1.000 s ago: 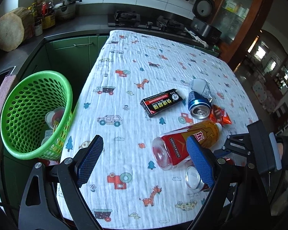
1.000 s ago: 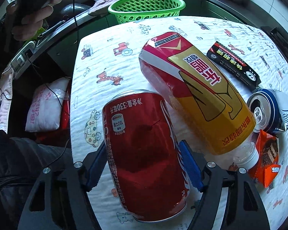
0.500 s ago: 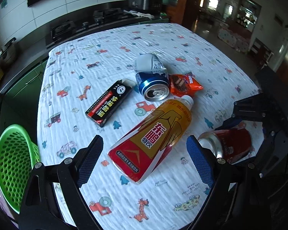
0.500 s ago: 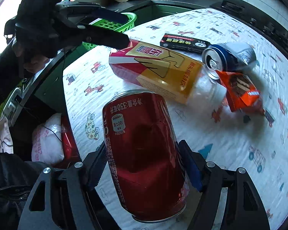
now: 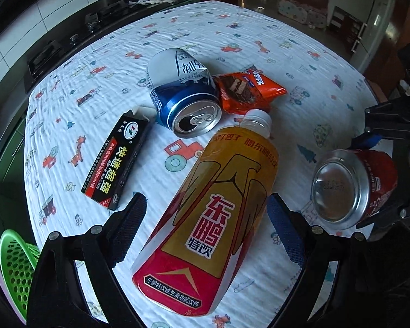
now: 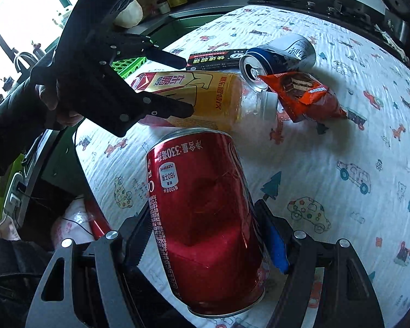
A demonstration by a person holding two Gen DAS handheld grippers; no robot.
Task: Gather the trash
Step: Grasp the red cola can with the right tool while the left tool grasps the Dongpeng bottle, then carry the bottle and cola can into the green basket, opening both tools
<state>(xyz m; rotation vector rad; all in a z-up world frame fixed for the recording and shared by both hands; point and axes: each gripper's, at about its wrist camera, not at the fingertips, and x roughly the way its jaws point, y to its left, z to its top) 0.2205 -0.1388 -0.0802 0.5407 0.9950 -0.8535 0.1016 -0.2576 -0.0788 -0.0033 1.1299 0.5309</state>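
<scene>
- Claws first: my right claw is clamped on the dented red can, held clear of the counter; my left claw is spread wide, straddling the yellow-red drink bottle, pads not touching it.
- Bottle lies on its side, cap pointing at the blue can; blue can touches the orange snack wrapper. Black carton sits just left of the bottle. Green basket is off the counter's edge, low left.
- Risks, my read: the bottle is round and slick, so closing off-centre could roll it into the blue can. The red can's crushed wall may slip in the right claw on the way to the basket.
- Count: two cans, one bottle, one carton, one wrapper, one basket.
</scene>
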